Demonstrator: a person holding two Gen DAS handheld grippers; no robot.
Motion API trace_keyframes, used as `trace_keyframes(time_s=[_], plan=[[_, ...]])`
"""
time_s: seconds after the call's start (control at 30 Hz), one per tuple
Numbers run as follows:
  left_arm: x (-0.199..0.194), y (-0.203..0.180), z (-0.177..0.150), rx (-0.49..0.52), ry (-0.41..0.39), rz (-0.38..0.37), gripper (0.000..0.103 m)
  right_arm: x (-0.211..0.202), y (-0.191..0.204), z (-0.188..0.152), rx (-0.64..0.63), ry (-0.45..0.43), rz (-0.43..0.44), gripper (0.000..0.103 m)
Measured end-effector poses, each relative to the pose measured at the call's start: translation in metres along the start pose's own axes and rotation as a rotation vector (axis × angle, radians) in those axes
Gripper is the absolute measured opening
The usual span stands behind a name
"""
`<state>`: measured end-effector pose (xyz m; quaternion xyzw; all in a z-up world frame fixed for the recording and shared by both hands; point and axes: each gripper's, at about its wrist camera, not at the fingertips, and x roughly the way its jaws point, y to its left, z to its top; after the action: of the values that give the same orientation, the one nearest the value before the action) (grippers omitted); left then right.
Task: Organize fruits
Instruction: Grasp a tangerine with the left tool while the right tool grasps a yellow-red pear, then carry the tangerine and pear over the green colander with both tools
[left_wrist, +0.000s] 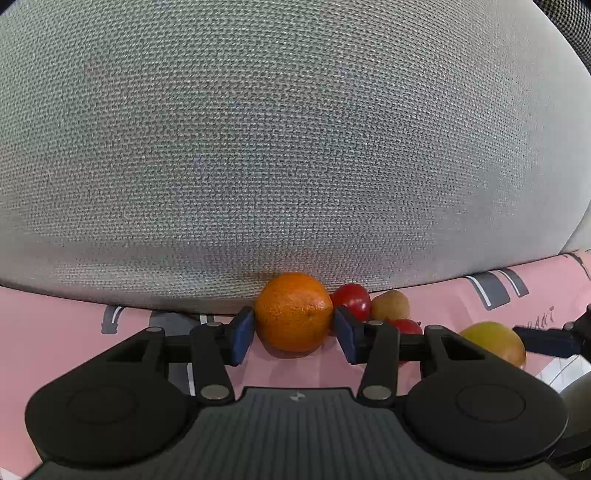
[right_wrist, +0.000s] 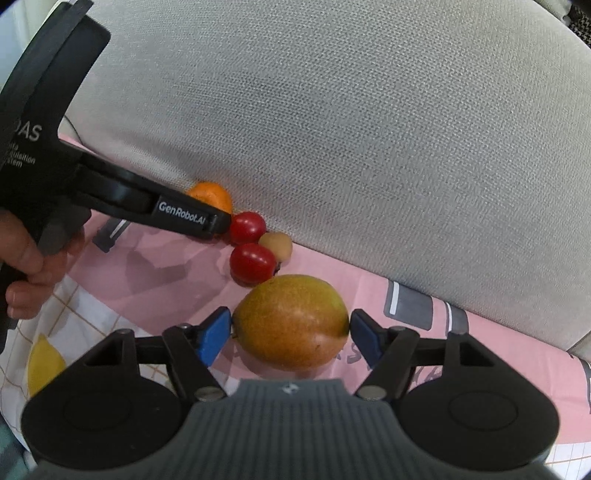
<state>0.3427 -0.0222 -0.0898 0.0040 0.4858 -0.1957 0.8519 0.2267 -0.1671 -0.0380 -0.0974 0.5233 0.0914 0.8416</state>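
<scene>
An orange (left_wrist: 293, 312) lies on the pink cloth against a grey cushion. My left gripper (left_wrist: 293, 332) has its blue pads on both sides of the orange, touching or nearly touching it. Right of the orange lie two red tomatoes (left_wrist: 352, 300) (left_wrist: 406, 326) and a small brown fruit (left_wrist: 390, 304). A yellow-orange mango (right_wrist: 291, 321) lies nearer. My right gripper (right_wrist: 290, 334) brackets the mango, pads at its two ends, small gaps showing. In the right wrist view the left gripper (right_wrist: 218, 221) covers most of the orange (right_wrist: 210, 195), beside the tomatoes (right_wrist: 248, 226) (right_wrist: 253, 260) and the brown fruit (right_wrist: 277, 243).
A large grey fabric cushion (left_wrist: 295, 147) fills the background right behind the fruits. The pink printed cloth (right_wrist: 166, 266) covers the surface. A white checked cloth with a yellow print (right_wrist: 44, 358) lies at the left. A hand (right_wrist: 22, 258) holds the left gripper's handle.
</scene>
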Motion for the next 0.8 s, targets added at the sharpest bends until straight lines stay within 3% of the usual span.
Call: trace_keyframes(time_s=[0.2, 0.47, 0.8], plan=[[0.007, 0.015, 0.001, -0.068, 0.001, -0.054, 0.054, 0.004, 0.006, -0.004, -0.030, 0.039, -0.001, 0.071], [0.007, 0.014, -0.004, -0.081, -0.012, -0.049, 0.052, 0.000, 0.007, -0.009, -0.012, 0.025, 0.001, 0.070], [-0.055, 0.017, -0.019, -0.166, -0.062, -0.040, 0.051, -0.019, 0.010, -0.009, 0.010, -0.040, 0.054, 0.070]])
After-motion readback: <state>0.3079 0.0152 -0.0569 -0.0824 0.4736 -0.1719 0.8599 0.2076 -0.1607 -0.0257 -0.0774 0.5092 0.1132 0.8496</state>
